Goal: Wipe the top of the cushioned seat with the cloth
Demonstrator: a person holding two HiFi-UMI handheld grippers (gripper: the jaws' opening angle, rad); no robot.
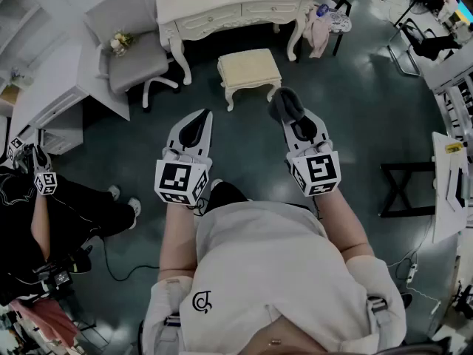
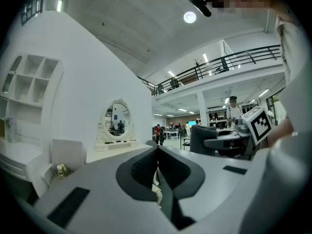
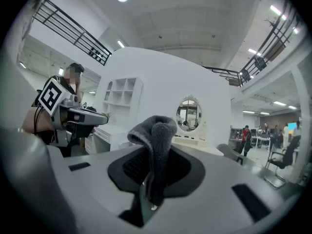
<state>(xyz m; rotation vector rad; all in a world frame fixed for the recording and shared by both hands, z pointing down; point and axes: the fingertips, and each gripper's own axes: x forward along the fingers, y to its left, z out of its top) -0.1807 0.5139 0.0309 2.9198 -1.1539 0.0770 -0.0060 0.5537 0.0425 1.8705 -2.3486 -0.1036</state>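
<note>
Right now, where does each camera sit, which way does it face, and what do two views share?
Head view: on the head, facing steeply down at the stool; torso, forearms, left tool, right tool with cloth show.
Left gripper view: on left tool, along shut jaws toward mirror; right tool shows.
Right gripper view: on right tool, along jaws clamping cloth; left tool shows.
Both gripper views share the mirror.

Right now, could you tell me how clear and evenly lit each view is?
Head view: dim, corners darkened, cushioned seat sharp. Left gripper view: fisheye-bent, ceiling lamp glaring white. Right gripper view: equally bent, cloth crisp.
</note>
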